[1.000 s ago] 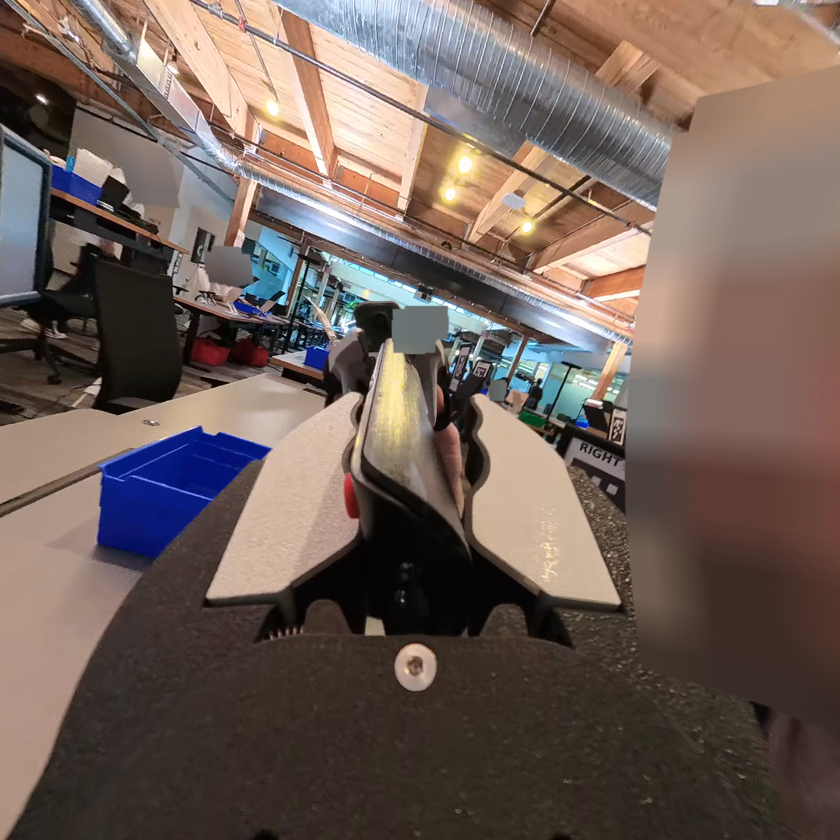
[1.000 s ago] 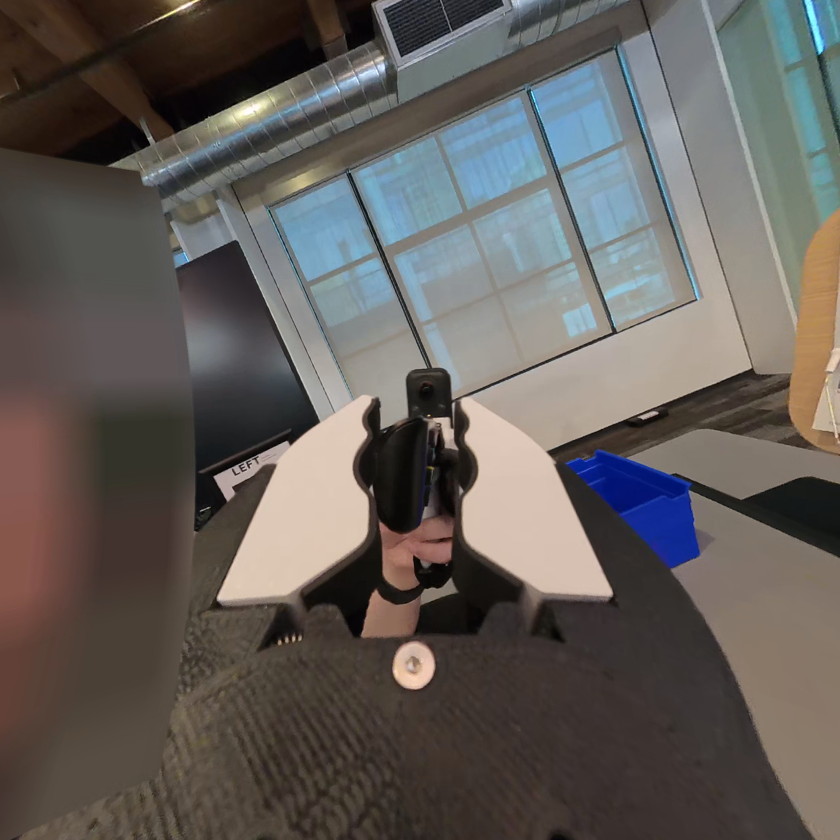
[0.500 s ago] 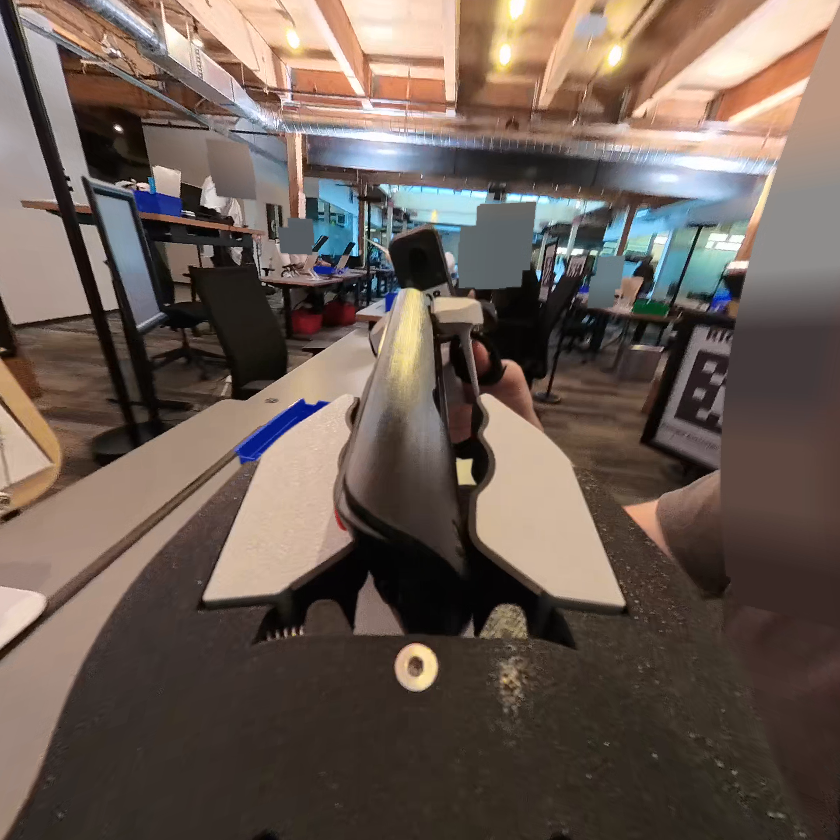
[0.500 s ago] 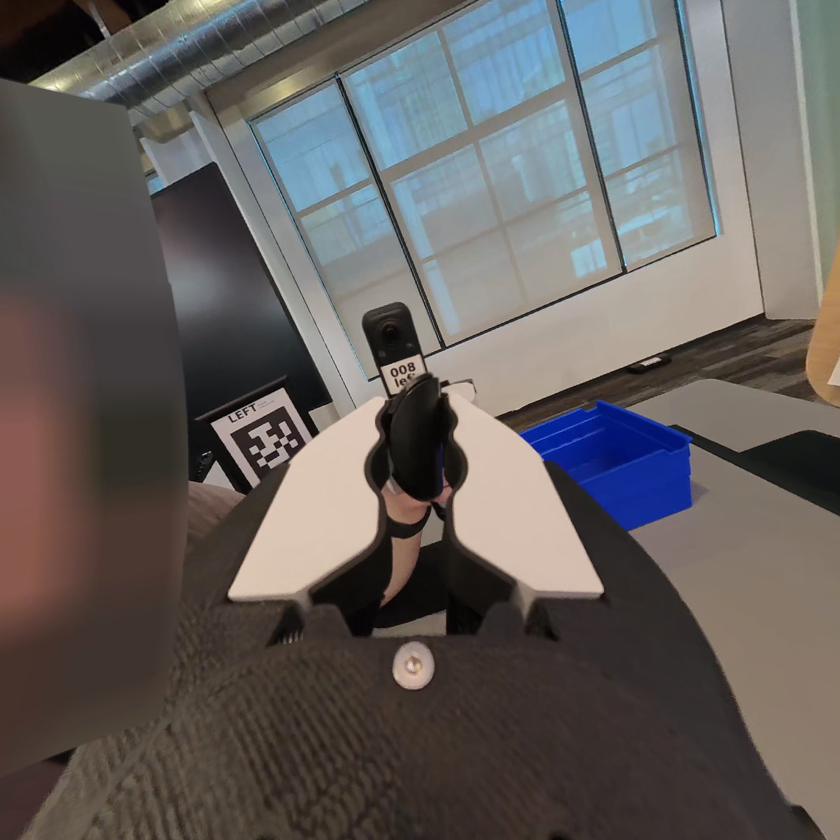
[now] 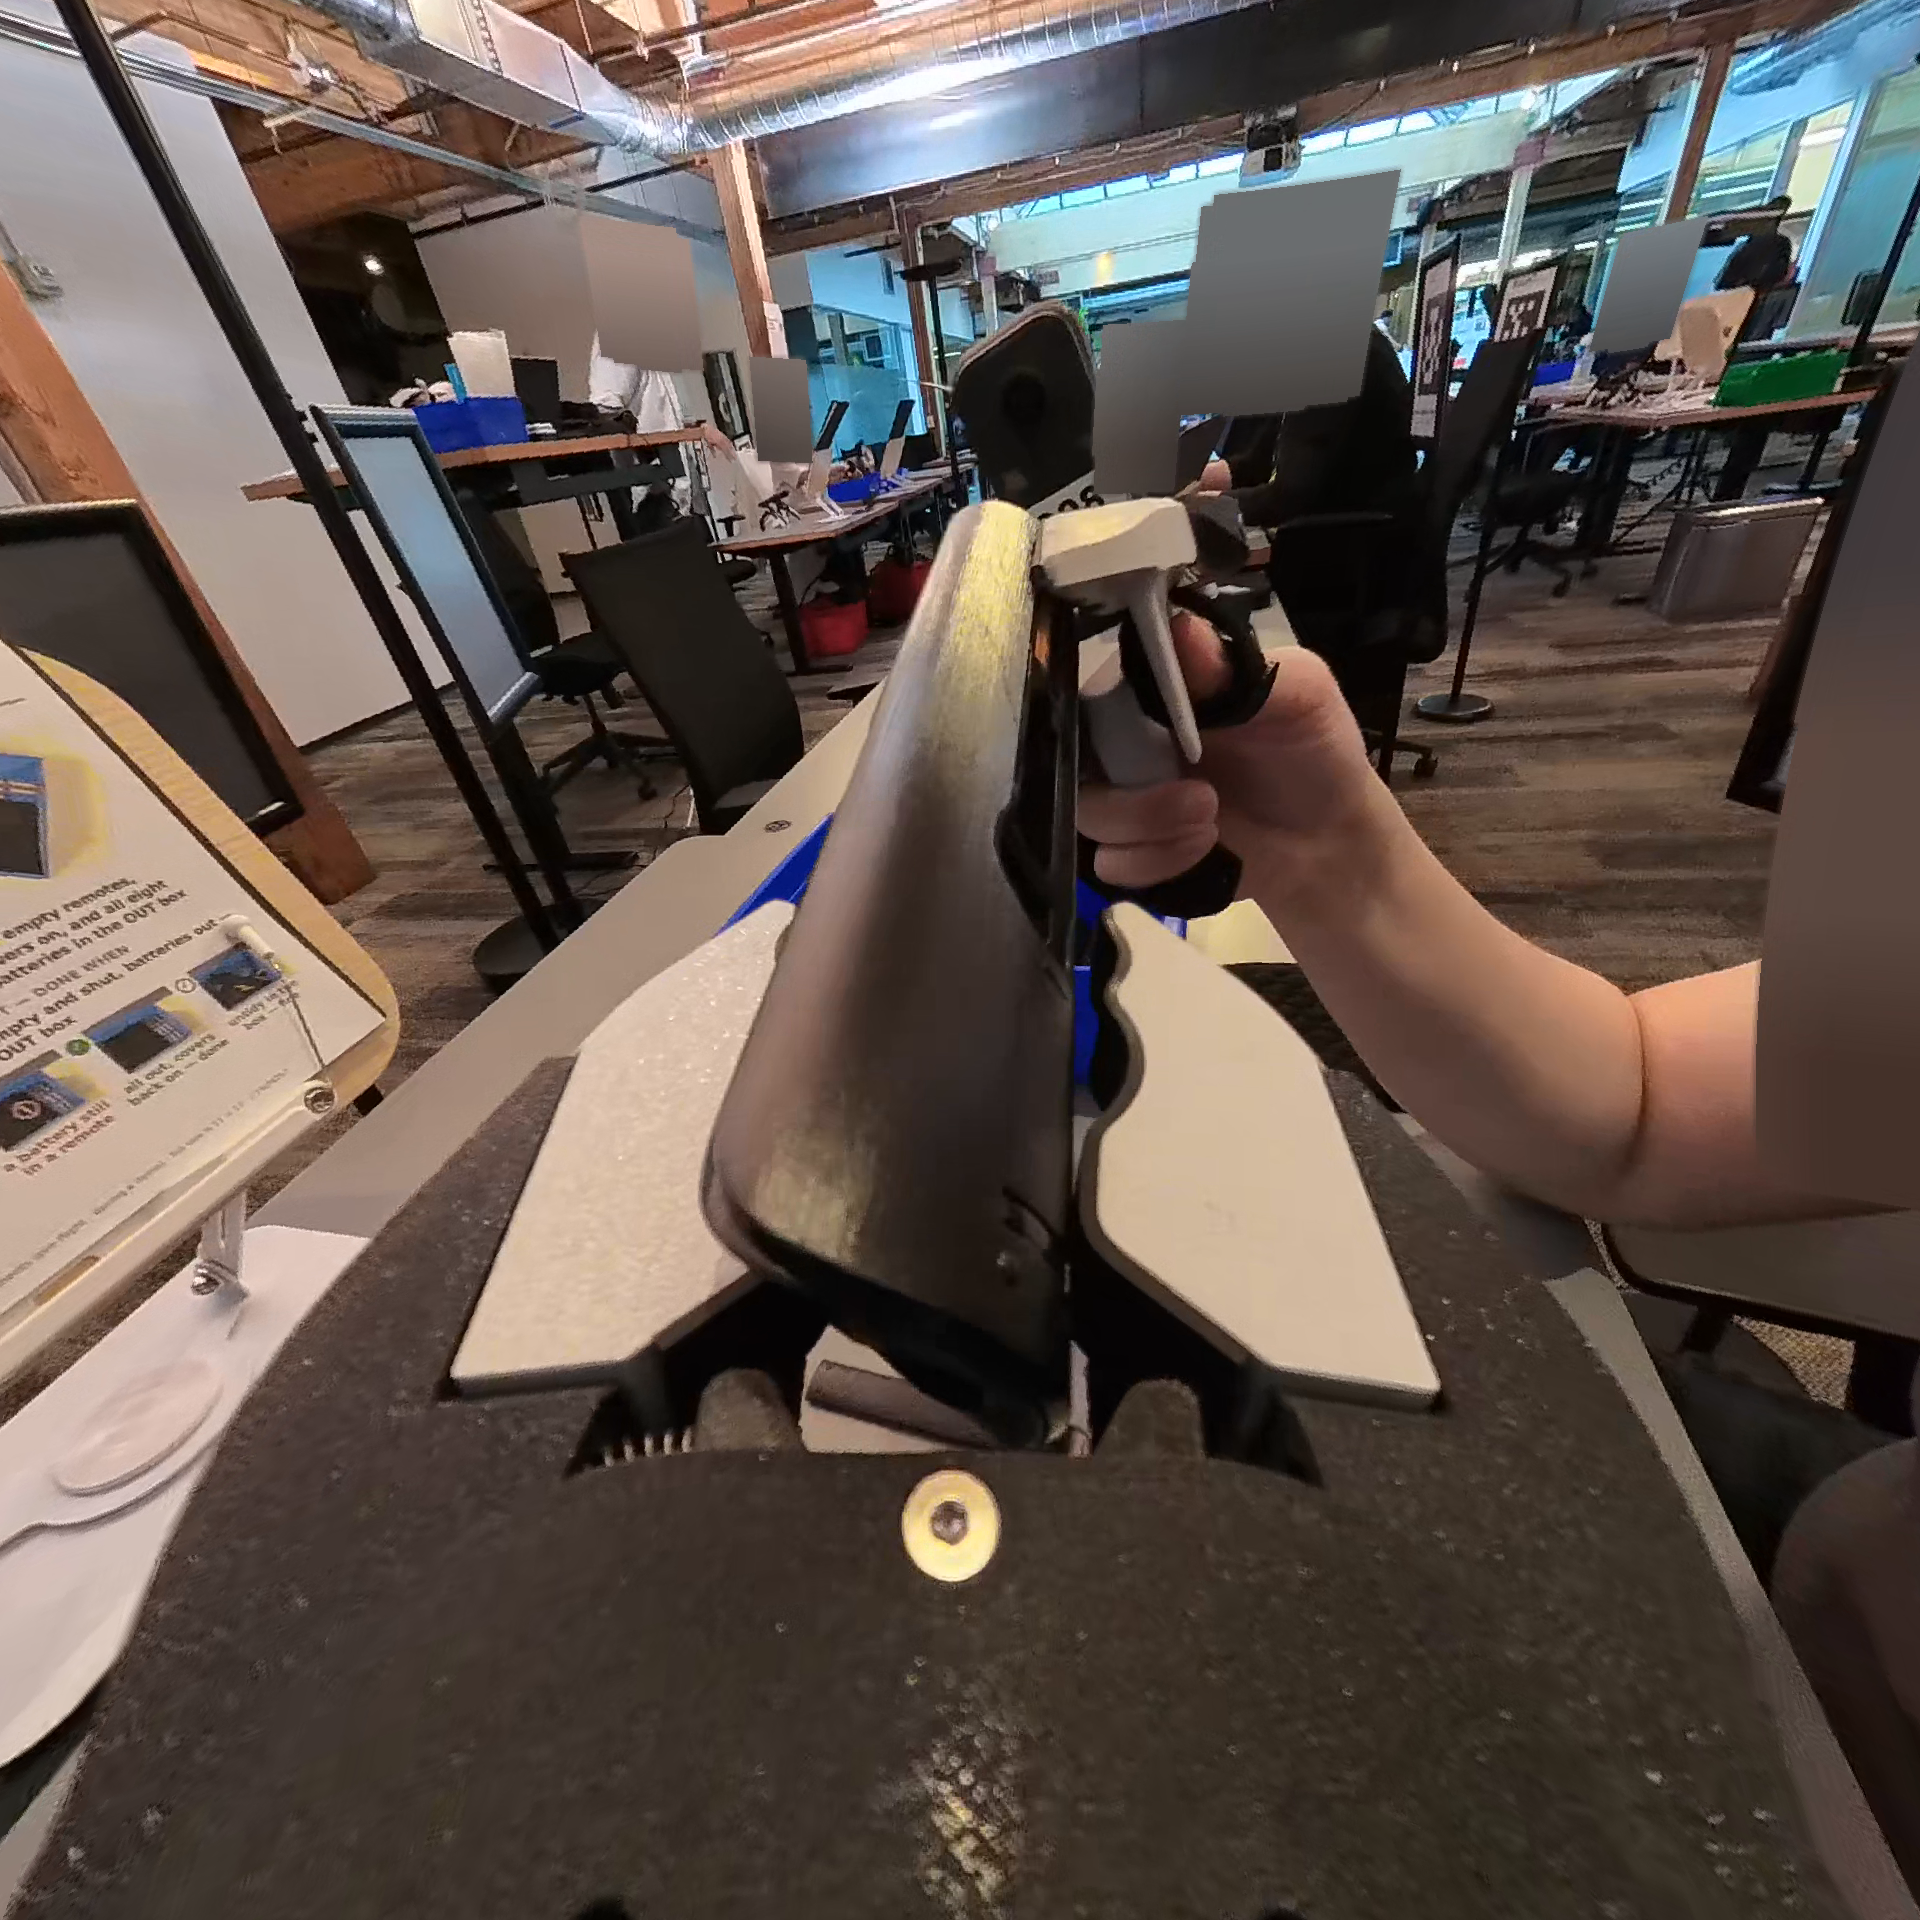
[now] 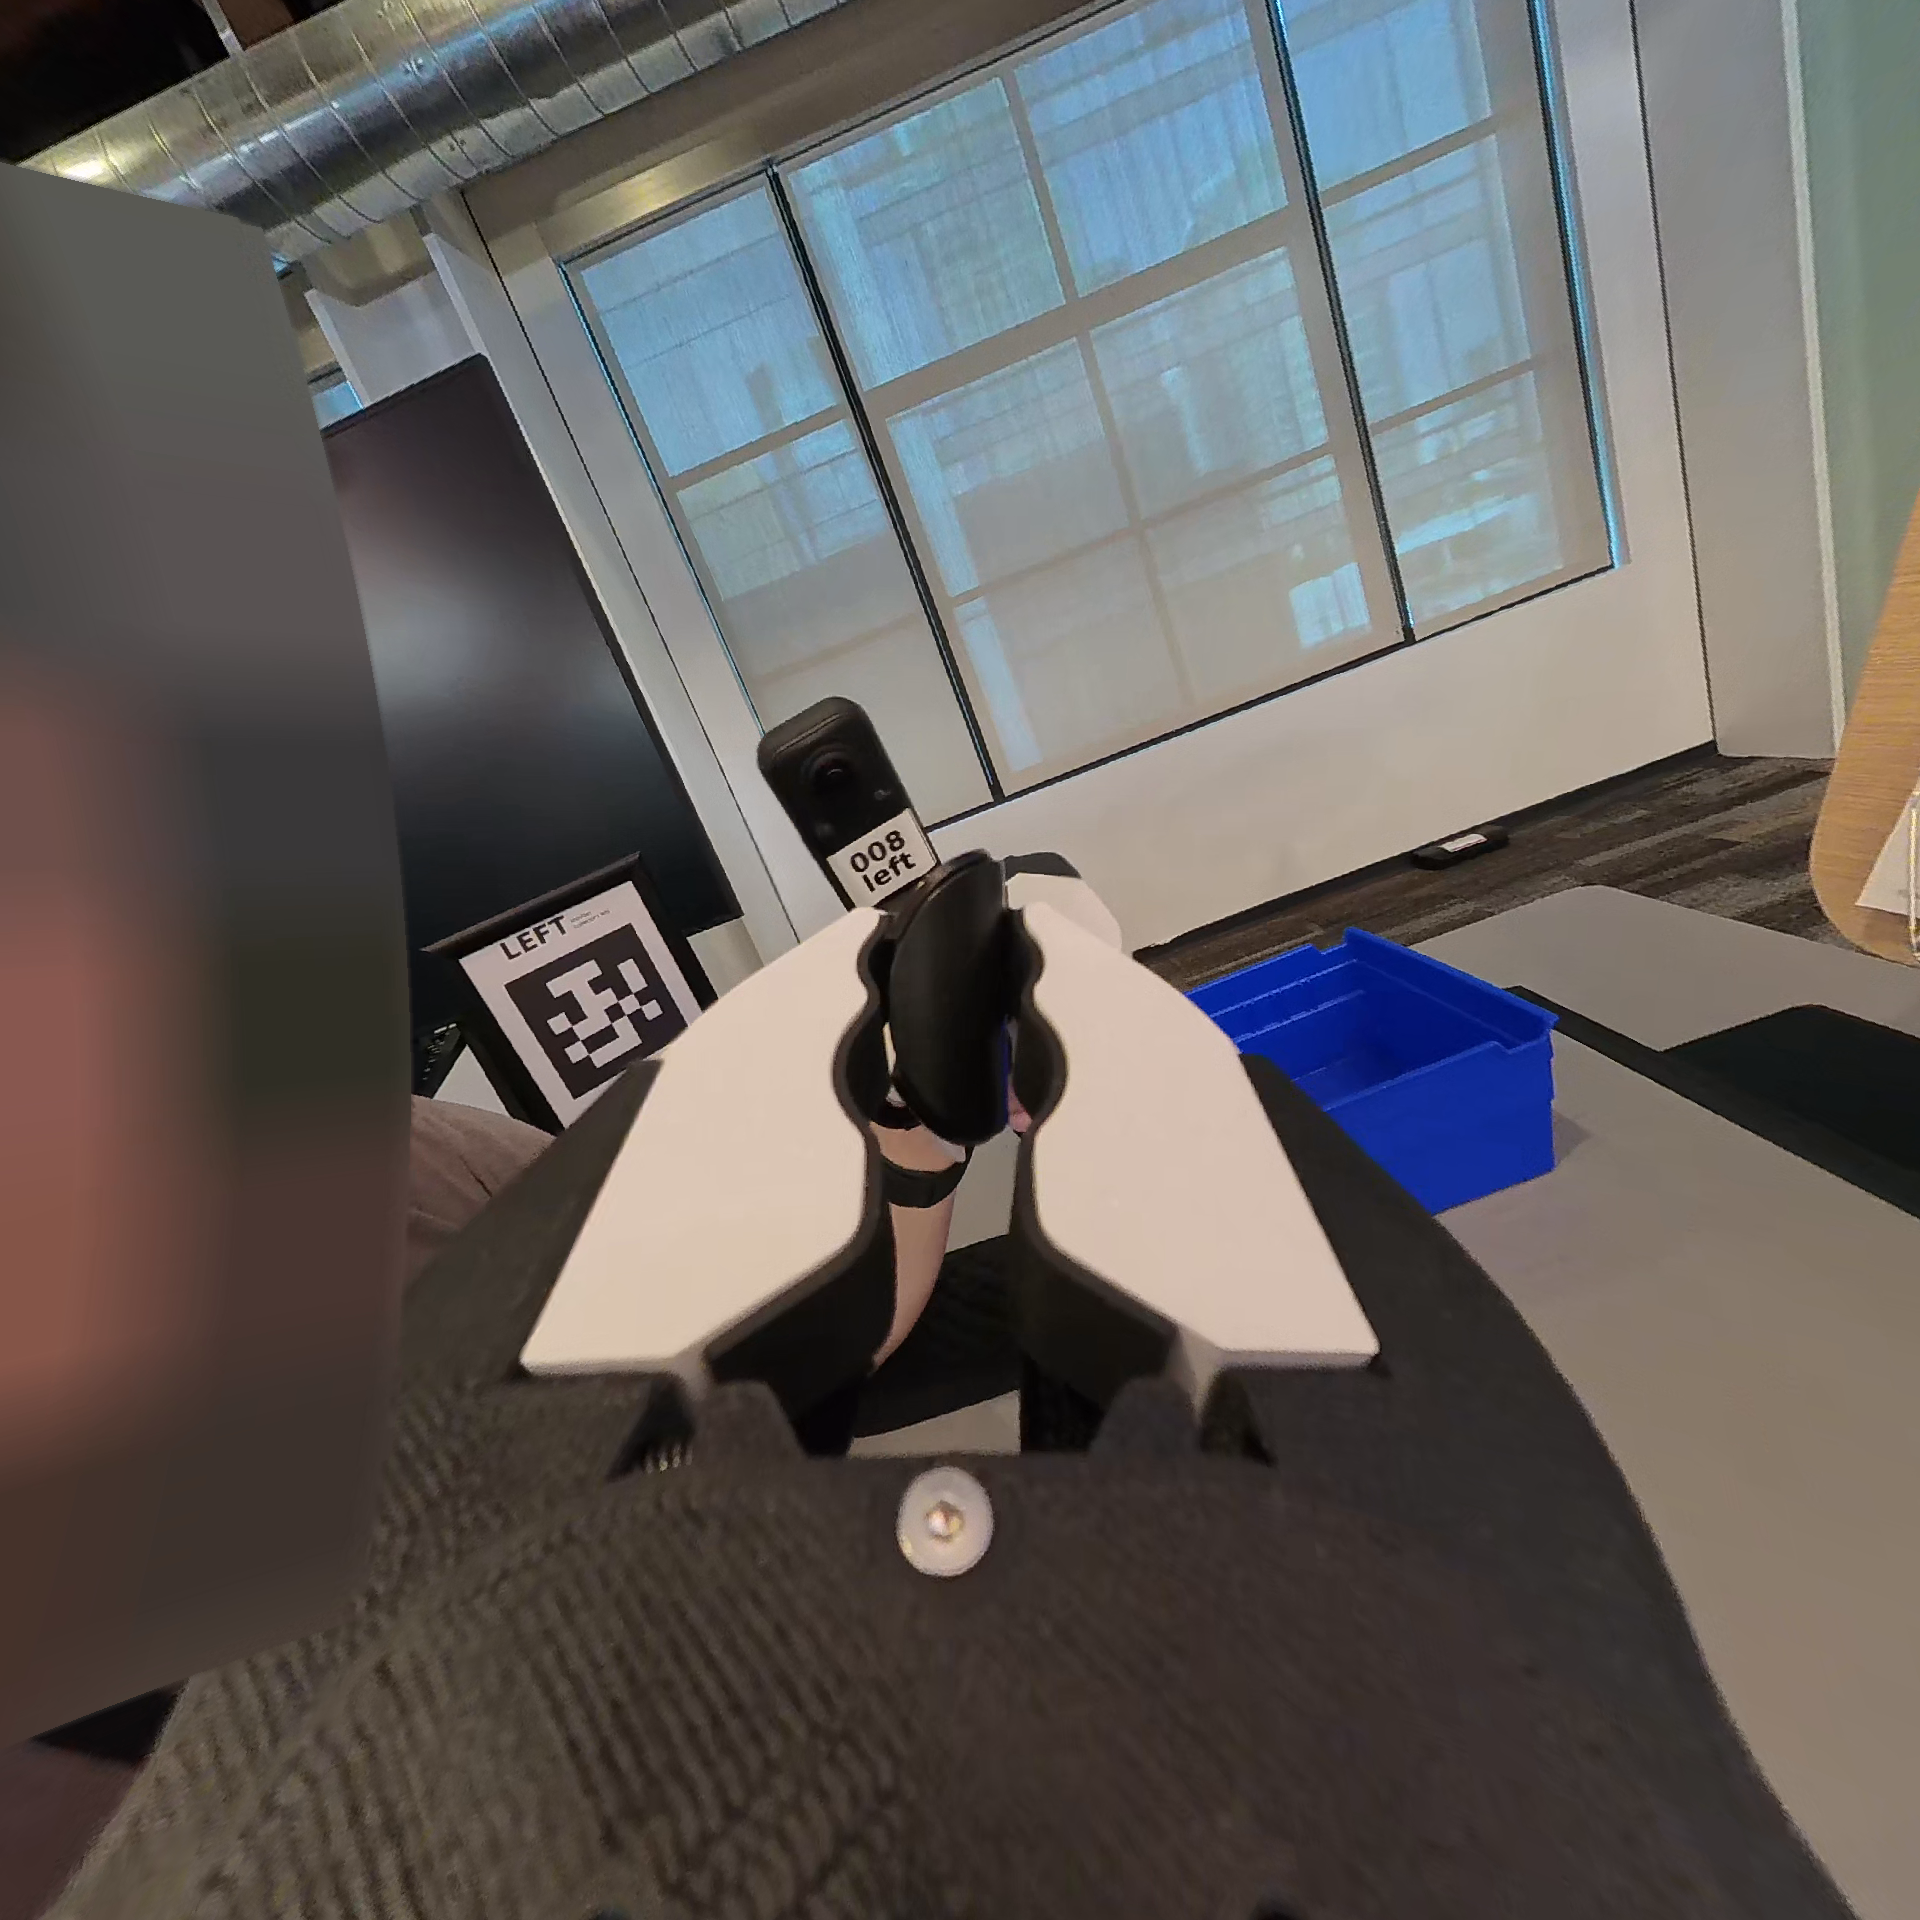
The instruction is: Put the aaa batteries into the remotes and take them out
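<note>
A long black remote [image 5: 914, 935] is held in the air between both grippers. My left gripper [image 5: 940, 925] is shut on its near part, and the remote runs forward along the fingers. In the left wrist view, my right gripper [image 5: 1117, 551], held by a hand [image 5: 1247, 769], meets the remote's far end. In the right wrist view, my right gripper [image 6: 951, 935] is shut on the rounded end of the remote [image 6: 951, 1008]. A bit of blue shows at the remote's right edge. No loose batteries are in view.
A blue bin [image 6: 1382, 1049] stands on the grey table [image 6: 1662, 1299] right of the grippers; part of it shows behind the remote [image 5: 774, 883]. An instruction board [image 5: 156, 987] on a white stand stands at the left. Office chairs and desks stand farther off.
Both grippers have tipped downward together with the remote still held between them. The views have swung from the ceiling toward the room and table. The instruction board has come into view.
</note>
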Demonstrator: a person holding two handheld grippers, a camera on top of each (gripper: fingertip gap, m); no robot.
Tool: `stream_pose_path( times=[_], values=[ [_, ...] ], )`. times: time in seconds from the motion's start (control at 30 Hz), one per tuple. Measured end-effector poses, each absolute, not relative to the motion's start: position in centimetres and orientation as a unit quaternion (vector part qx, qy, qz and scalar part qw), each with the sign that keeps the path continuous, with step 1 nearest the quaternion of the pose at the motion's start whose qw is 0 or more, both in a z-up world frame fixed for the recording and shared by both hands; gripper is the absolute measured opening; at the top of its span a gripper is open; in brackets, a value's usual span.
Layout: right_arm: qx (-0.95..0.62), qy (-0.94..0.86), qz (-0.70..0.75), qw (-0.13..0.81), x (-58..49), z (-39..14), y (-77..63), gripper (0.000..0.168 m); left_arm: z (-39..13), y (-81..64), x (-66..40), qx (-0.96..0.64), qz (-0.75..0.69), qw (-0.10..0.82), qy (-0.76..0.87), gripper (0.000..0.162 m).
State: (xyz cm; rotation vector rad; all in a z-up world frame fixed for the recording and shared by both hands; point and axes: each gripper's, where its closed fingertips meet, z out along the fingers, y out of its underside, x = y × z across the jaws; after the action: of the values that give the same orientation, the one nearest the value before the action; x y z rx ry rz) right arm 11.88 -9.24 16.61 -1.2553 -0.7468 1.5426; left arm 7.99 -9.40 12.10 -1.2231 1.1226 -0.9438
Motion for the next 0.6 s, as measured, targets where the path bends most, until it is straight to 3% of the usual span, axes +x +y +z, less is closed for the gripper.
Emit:
stream_pose_path(
  times=[0.13, 0.27, 0.33, 0.4, 0.47, 0.6],
  values=[
    [-0.510, -0.291, 0.638, 0.499, 12.4, 17.0, -8.9, 0.021, 11.9, -9.2, 7.6, -0.531, -0.403, 0.569, 0.481, 0.046],
    [-0.500, -0.266, 0.658, 0.496, 13.4, 17.3, -8.4, 0.020, 12.9, -9.8, 6.7, -0.506, -0.420, 0.580, 0.482, 0.020],
    [-0.498, -0.265, 0.665, 0.490, 13.3, 17.3, -8.4, 0.020, 13.0, -9.8, 6.8, -0.501, -0.416, 0.586, 0.483, 0.023],
    [-0.502, -0.270, 0.664, 0.485, 12.8, 17.0, -8.5, 0.020, 12.9, -9.3, 6.9, -0.514, -0.407, 0.588, 0.473, 0.045],
    [-0.504, -0.273, 0.663, 0.481, 12.4, 16.8, -8.4, 0.021, 12.9, -9.5, 7.0, -0.511, -0.416, 0.583, 0.475, 0.035],
    [-0.503, -0.276, 0.663, 0.480, 12.1, 16.6, -8.4, 0.021, 13.5, -9.5, 6.7, -0.510, -0.440, 0.581, 0.456, 0.033]
  ],
)
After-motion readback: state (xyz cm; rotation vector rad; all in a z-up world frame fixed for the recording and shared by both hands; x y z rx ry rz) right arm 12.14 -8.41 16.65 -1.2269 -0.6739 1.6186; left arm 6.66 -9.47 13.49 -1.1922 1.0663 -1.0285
